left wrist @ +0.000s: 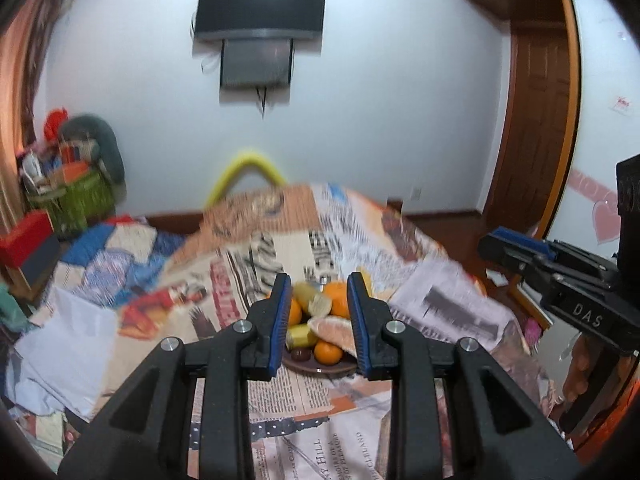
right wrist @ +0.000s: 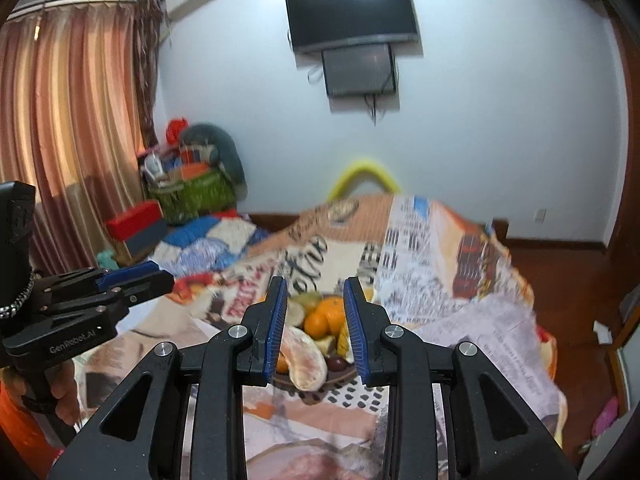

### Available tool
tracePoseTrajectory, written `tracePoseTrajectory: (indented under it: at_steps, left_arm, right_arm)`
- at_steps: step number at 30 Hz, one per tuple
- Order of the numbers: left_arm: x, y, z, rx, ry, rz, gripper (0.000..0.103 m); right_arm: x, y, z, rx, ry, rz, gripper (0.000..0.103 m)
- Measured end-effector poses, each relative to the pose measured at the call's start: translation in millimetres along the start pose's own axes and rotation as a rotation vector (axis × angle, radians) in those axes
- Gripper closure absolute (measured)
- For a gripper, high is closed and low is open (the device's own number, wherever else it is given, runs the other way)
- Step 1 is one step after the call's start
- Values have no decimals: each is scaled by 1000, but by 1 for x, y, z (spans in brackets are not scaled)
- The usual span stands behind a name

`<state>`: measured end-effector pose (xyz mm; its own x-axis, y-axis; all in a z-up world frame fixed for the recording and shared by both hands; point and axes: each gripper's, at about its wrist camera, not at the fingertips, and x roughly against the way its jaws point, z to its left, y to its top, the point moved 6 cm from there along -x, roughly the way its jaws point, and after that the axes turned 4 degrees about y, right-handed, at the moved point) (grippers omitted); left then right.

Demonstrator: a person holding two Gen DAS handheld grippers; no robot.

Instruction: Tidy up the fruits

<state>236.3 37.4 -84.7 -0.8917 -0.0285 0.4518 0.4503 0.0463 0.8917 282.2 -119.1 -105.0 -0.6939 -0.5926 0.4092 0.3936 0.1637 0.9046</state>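
Observation:
A dark plate (left wrist: 320, 367) of fruit sits on a table covered in newspaper. It holds oranges (left wrist: 329, 352), a pomelo wedge (left wrist: 334, 330), pale fruit pieces (left wrist: 320, 304) and a dark plum (left wrist: 300, 354). My left gripper (left wrist: 320, 320) is open and empty, held above and in front of the plate. The plate also shows in the right wrist view (right wrist: 340, 378), with the pomelo wedge (right wrist: 306, 360) and oranges (right wrist: 320, 320) on it. My right gripper (right wrist: 316, 328) is open and empty, also short of the plate. Each gripper shows in the other's view, the right one (left wrist: 520, 246) and the left one (right wrist: 132, 274).
The table (right wrist: 460, 320) is draped in newspaper sheets. A yellow chair back (right wrist: 364, 178) rises behind it. A green basket of clutter (right wrist: 192, 196), a red box (right wrist: 136, 220) and a patterned quilt (right wrist: 208, 248) lie at left. A TV (right wrist: 352, 16) hangs on the wall.

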Motion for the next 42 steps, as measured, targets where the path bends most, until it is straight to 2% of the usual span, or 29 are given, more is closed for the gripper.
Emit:
tracePoseTrajectory:
  at_steps: [6,10,15,20,24,26,28,42]
  left_arm:
    - [65,20,-7,2,16,-127,60]
    - [100,25,-10,2,26,-195,50]
    - [130,27,-13,-2,40,-252,31]
    - [143,24,-13,-1,49,-269,15]
    - [146,22,-11,20,47,-269,4]
    - [147,21,-8,29,43,-267,4]
    - [146,20,-8,31,44,-264,2]
    - [144,12,-15,16,49,-258,1]
  right_arm:
    - [50,18,25,20,-6,-117,75]
    - [73,20,36,23,-14,-174,62]
    - [88,20,46,28,-24,-220,48]
    - [98,21,52,46,-90,-274,19]
    - [103,22,54,48,-116,-290,15]
    - [103,22,54,45,-121,-289,6]
    - [103,20,55,49,-139,-294,1]
    - [112,7,54,45,-156,-280,0]
